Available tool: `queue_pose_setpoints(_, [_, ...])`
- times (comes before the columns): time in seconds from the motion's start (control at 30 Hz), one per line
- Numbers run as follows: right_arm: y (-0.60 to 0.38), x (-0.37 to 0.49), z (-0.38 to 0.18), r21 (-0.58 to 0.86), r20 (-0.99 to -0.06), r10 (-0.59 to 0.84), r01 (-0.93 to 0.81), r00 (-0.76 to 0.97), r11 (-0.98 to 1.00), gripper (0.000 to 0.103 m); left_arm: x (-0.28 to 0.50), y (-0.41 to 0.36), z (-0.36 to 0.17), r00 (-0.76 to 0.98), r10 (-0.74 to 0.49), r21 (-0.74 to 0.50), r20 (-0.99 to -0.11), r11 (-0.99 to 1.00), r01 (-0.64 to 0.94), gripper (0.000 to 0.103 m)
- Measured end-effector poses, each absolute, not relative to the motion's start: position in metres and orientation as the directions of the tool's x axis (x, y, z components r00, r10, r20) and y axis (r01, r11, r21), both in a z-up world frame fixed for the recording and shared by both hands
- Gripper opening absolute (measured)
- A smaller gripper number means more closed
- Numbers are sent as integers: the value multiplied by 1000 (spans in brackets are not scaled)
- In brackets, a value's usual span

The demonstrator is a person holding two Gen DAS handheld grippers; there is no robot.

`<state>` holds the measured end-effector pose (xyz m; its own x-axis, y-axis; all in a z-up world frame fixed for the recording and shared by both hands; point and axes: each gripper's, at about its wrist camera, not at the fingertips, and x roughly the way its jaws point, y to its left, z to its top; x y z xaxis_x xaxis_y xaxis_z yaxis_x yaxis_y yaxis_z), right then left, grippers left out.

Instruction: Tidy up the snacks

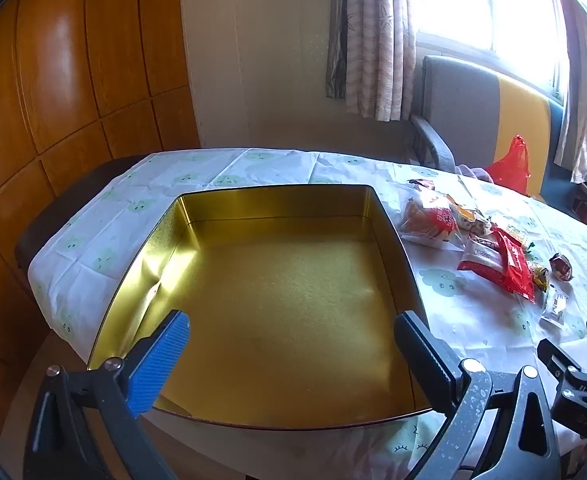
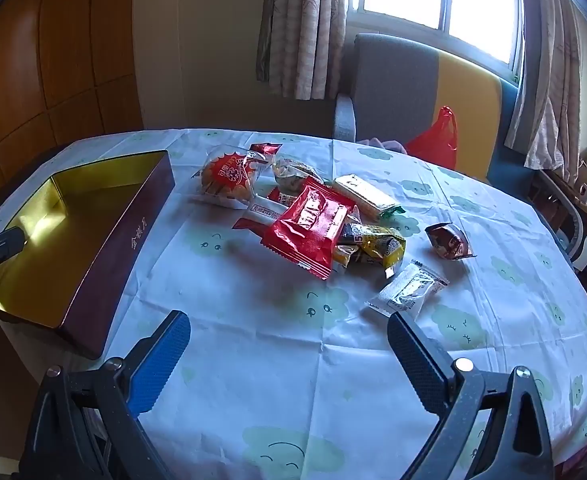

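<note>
An empty gold-lined tin box with dark red outer walls stands on the table's left side. My left gripper is open and empty, held above the box's near part. A heap of snack packets lies to the right of the box: a red packet, an orange bun packet, a yellow packet, a white packet, a dark brown packet and a cream bar. The heap also shows in the left wrist view. My right gripper is open and empty, short of the heap.
The table wears a white cloth with green cloud prints. A grey and yellow chair with a red plastic bag stands behind the table. Wooden cabinets are on the left, a curtained window at the back.
</note>
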<state>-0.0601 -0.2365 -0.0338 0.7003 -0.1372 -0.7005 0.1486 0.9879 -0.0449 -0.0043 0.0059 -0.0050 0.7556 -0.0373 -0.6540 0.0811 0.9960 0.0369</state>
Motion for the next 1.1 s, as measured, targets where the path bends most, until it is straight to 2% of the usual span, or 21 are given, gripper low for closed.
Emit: queue_pose_setpoints(1.1, [-240,-63,-44,-39,-731,-131,151,670,988,101,-6,6,-1,759,-44,39,-649,995,92,103])
